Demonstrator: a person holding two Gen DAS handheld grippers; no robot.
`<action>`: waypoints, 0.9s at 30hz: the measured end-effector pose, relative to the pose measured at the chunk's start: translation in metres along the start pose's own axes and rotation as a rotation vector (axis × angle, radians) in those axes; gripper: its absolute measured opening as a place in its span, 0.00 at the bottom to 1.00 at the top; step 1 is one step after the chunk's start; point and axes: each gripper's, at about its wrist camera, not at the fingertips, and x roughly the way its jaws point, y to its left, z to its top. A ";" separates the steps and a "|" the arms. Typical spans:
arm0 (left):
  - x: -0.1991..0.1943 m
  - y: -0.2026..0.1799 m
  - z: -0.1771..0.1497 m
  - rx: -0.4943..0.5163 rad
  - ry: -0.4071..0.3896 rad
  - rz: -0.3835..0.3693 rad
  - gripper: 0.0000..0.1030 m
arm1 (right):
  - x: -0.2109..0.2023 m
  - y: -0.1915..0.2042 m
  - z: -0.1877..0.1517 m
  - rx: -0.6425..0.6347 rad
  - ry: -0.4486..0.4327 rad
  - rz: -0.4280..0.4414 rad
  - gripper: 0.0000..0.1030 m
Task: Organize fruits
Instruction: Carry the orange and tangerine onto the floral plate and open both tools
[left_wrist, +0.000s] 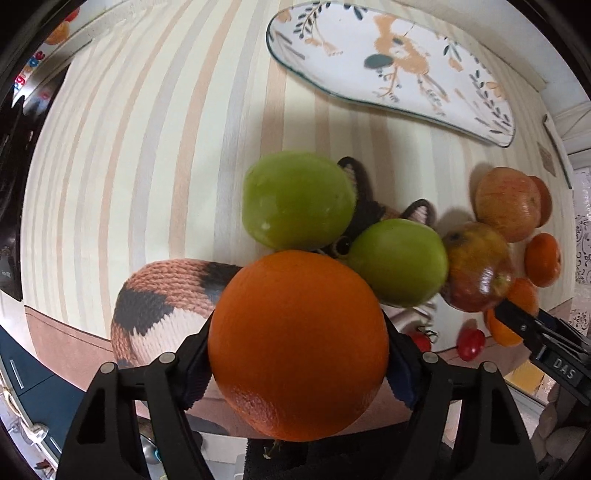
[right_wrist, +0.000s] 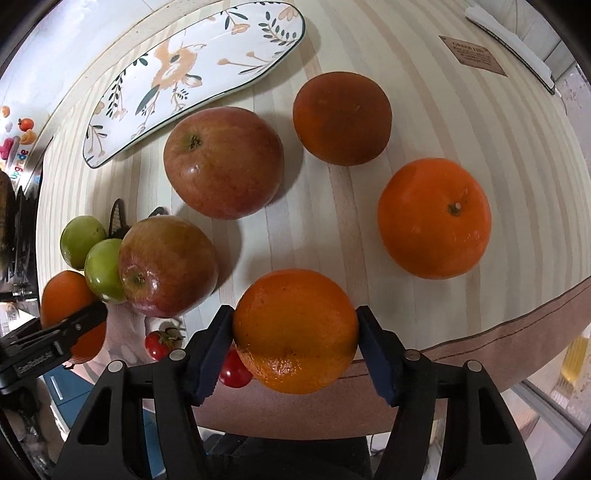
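My left gripper (left_wrist: 297, 347) is shut on a large orange (left_wrist: 297, 345) and holds it above the table's near edge. Behind it lie two green apples (left_wrist: 299, 199) (left_wrist: 399, 262) and a red-yellow apple (left_wrist: 476, 269). My right gripper (right_wrist: 295, 343) is shut on another orange (right_wrist: 295, 330) at the table's front edge. In the right wrist view a red apple (right_wrist: 223, 162), a dark orange (right_wrist: 341, 118) and a bright orange (right_wrist: 434, 218) lie on the striped cloth. The left gripper (right_wrist: 55, 339) shows at the left there.
A floral oval plate (left_wrist: 391, 62) lies at the back, also in the right wrist view (right_wrist: 192, 70). A knitted cat toy (left_wrist: 162, 299) lies under the green apples. Cherry tomatoes (right_wrist: 234, 371) (right_wrist: 159, 343) sit near the front edge. A brown card (right_wrist: 474, 55) lies far right.
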 end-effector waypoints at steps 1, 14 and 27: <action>-0.006 0.002 -0.004 -0.002 -0.010 -0.005 0.73 | -0.003 0.003 -0.002 -0.003 -0.001 0.006 0.66; -0.120 0.010 0.007 -0.029 -0.151 -0.137 0.73 | -0.109 0.020 0.015 -0.051 -0.114 0.217 0.66; -0.085 0.002 0.183 -0.087 -0.129 -0.131 0.73 | -0.050 0.106 0.197 -0.308 -0.148 0.124 0.66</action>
